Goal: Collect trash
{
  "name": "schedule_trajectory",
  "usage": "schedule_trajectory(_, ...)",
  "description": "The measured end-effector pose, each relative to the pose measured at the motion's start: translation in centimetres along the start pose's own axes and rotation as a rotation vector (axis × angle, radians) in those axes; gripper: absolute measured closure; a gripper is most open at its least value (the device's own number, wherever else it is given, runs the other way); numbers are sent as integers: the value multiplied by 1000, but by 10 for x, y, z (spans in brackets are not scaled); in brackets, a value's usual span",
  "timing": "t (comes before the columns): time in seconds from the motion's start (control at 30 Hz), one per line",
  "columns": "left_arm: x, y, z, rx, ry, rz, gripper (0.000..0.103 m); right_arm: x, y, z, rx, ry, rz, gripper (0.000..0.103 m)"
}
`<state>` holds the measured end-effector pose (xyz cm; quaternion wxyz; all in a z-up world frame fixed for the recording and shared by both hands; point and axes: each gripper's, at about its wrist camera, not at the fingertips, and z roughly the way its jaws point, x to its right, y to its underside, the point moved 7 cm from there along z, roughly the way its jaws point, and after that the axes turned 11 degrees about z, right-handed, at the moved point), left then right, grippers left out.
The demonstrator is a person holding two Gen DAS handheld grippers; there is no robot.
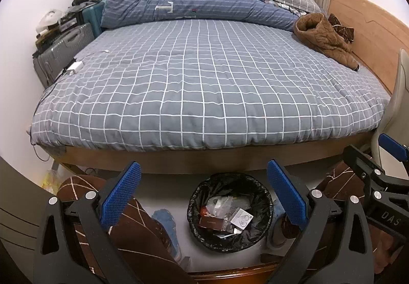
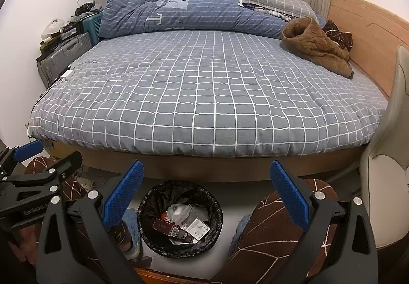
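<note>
A round bin lined with a black bag [image 1: 230, 209] [image 2: 180, 218] stands on the floor just in front of the bed. Inside it lie a dark red box [image 1: 211, 222] [image 2: 163, 226], a clear crumpled plastic bag [image 1: 219, 204] [image 2: 179, 212] and a white card [image 1: 241, 218] [image 2: 199, 229]. My left gripper [image 1: 204, 194] hangs open above the bin with nothing between its blue pads [image 1: 120, 197]. My right gripper [image 2: 207, 194] is likewise open and empty over the bin. Each gripper shows at the edge of the other's view.
A bed with a grey checked cover [image 1: 204, 84] fills the middle; a folded blue duvet [image 1: 194, 2] and a brown jacket [image 1: 324, 38] lie on it. Suitcases [image 1: 64, 53] stand at its left, a pale chair [image 2: 383, 156] at its right. The person's knees in brown trousers [image 2: 276, 230] flank the bin.
</note>
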<state>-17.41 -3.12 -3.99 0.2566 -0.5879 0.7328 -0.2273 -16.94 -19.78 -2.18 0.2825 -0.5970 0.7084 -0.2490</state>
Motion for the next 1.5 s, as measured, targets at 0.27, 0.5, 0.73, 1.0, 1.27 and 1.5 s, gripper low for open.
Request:
schedule_trajectory(0.27,-1,2,5,-10,-19,3,6,0,2,2,-5,2,3,8)
schedule_trajectory(0.5,-3,2,7,-16,-19,4,6,1,2,3,-5,2,4,8)
schedule_trajectory(0.73,-1,3,9,-20,-1,3,6,2,3,6,-7,5,8,8)
schedule_trajectory(1.0,0,1,10,-15,-13,28,6,2,4,9,-12,8,8,8)
schedule_trajectory(1.27,1,1,14,-18,11,9,6,2,4,9,-12,10,8,8)
schedule_trajectory(1.5,-2,2,16,-18,14,-2,6,2,4,9,-12,10,9,8)
